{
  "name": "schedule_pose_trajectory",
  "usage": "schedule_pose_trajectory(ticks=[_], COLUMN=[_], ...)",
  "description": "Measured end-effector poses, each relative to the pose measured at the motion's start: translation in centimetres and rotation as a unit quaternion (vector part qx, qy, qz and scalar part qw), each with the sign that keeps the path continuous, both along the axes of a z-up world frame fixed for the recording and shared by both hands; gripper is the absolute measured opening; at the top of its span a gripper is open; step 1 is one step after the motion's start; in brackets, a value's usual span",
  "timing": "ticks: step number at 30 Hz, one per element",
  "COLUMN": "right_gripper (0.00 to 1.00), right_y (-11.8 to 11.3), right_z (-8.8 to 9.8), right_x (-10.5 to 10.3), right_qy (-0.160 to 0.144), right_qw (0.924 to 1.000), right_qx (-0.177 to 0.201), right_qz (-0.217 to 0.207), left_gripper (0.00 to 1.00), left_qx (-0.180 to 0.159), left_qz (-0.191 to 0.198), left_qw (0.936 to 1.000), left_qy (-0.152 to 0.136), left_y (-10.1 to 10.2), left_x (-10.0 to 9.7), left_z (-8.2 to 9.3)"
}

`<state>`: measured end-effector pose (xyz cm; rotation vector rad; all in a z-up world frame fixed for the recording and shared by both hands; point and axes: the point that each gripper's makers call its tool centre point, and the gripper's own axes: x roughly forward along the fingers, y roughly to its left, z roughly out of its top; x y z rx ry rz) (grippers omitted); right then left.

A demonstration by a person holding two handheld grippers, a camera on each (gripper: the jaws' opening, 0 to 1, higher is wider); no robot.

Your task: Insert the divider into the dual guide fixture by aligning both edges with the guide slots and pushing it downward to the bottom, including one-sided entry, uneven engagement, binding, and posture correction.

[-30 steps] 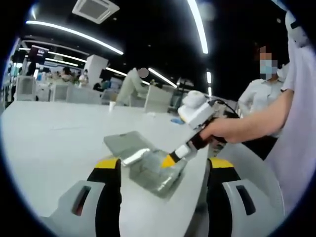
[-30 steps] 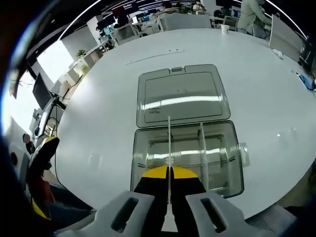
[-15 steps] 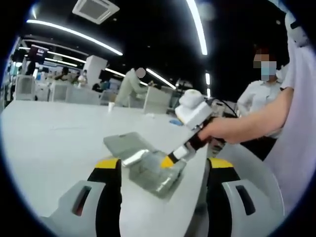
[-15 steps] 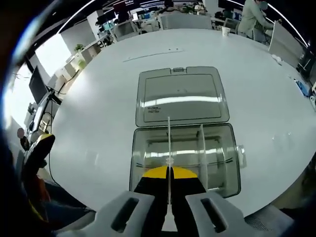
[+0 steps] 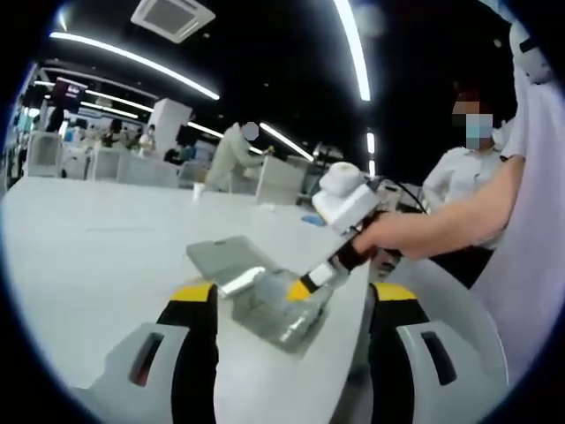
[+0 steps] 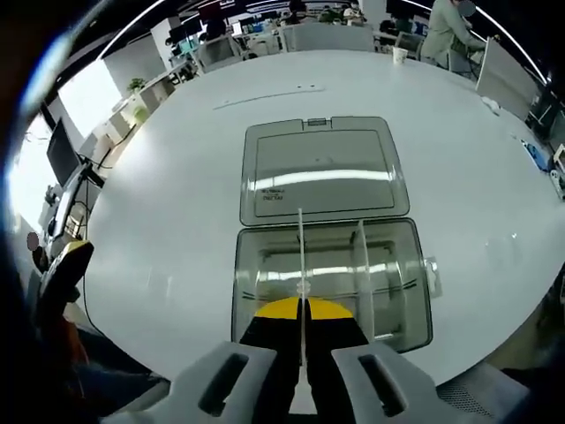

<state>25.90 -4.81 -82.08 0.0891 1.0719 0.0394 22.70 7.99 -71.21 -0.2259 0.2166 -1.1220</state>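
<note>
Right gripper view is showing our right gripper [image 6: 302,340] pinching a thin clear divider [image 6: 301,265] edge-on between its closed yellow-tipped jaws, the panel running straight ahead from the fingertips and standing inside the clear plastic fixture box [image 6: 415,291] just in front of us. We are seeing a second divider [image 6: 362,274] already standing in the box, just to the right of the one we are holding and roughly parallel to it. Beyond the box, its hinged lid [image 6: 322,172] is lying open and flat on the white tabletop [image 6: 159,221], farther ahead of our jaws. In the left gripper view, we are holding our left gripper [image 5: 296,340] well back from the work with its jaws spread wide and nothing between them; ahead of it and between the two jaws, we are looking at the same box [image 5: 278,309] and its lid [image 5: 221,258], with the right gripper [image 5: 309,284] coming down into the box from the upper right, gripped by a hand [image 5: 388,234]. A person in a white shirt [image 5: 459,181] is standing beyond that hand, to the right.
</note>
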Motion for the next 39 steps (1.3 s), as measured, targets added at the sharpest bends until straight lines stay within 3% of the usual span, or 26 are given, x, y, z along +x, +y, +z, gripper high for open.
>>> schedule_pose_trajectory(ticks=[39], right_gripper=[0.0], right_y=[0.8], right_z=[-1.7], right_x=[0.9], right_qy=[0.022], right_qw=[0.9997], right_qx=[-0.002], right_qz=[0.005], left_gripper=[0.66], left_qx=[-0.007], left_qz=[0.005], left_qw=[0.9999], left_qy=[0.006], left_y=[1.3], left_x=[2.0], left_z=[-0.2])
